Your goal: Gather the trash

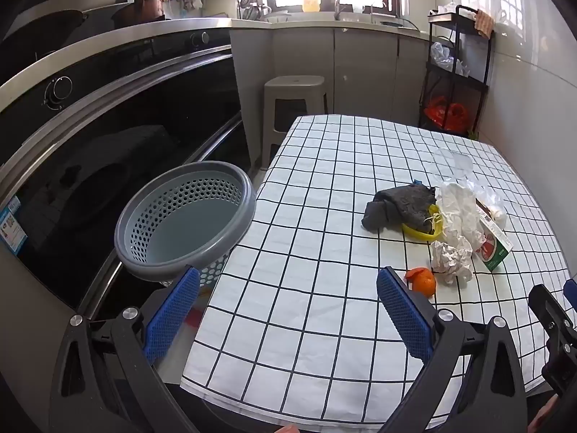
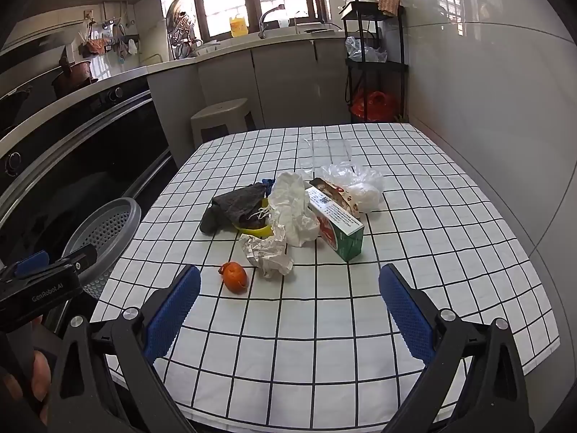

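Observation:
A heap of trash lies mid-table on the checked cloth [image 2: 324,324]: an orange peel [image 2: 234,277], crumpled foil [image 2: 267,252], crumpled white paper [image 2: 292,209], a dark grey rag [image 2: 234,205] over a yellow dish [image 2: 256,231], a green-and-red carton [image 2: 335,227] and a clear plastic bag [image 2: 360,187]. The same heap shows in the left wrist view, with the peel [image 1: 422,281] nearest. A grey perforated bin [image 1: 184,220] stands left of the table. My left gripper [image 1: 288,310] hangs open near the table's front left edge. My right gripper [image 2: 288,310] is open and empty, short of the heap.
A black oven front [image 1: 108,166] runs along the left. A beige stool [image 1: 292,108] stands behind the table, and a black shelf rack [image 1: 454,83] with bags stands at the back right. A white tiled wall [image 2: 487,126] borders the table's right side. A clear plastic tray [image 2: 324,151] lies behind the heap.

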A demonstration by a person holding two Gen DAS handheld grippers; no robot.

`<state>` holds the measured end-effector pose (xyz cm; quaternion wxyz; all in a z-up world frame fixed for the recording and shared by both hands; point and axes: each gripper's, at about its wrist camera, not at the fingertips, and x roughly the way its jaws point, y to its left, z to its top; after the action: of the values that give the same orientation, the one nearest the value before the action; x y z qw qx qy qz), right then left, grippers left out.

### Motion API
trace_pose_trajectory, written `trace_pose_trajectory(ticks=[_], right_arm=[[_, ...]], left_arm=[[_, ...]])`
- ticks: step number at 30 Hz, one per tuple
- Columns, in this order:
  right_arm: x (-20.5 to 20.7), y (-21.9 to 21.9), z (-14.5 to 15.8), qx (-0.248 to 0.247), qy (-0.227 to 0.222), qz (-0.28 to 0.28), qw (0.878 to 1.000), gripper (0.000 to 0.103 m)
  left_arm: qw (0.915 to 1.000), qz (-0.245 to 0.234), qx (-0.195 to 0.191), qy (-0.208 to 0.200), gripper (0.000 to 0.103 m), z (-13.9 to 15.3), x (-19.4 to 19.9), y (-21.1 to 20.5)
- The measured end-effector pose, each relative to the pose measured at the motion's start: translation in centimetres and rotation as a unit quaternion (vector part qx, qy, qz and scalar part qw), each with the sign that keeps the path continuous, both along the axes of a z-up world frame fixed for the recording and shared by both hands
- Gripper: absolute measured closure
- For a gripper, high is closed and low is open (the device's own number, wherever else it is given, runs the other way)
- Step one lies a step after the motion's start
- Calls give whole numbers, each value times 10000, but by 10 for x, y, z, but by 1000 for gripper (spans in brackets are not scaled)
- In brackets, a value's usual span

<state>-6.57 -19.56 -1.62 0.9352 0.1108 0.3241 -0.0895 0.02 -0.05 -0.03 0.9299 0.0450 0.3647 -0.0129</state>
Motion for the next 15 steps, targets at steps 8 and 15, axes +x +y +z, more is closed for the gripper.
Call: trace_pose_trajectory(ticks=[8,15], right_arm=[[-1,1,1,-6,-6,-22,10000,8],[-3,3,2,-12,-38,-14,10000,8]], left_arm=[[10000,32,-1,-48,6,2,-1,0],[10000,30,-27,-71,6,1,-3,1]])
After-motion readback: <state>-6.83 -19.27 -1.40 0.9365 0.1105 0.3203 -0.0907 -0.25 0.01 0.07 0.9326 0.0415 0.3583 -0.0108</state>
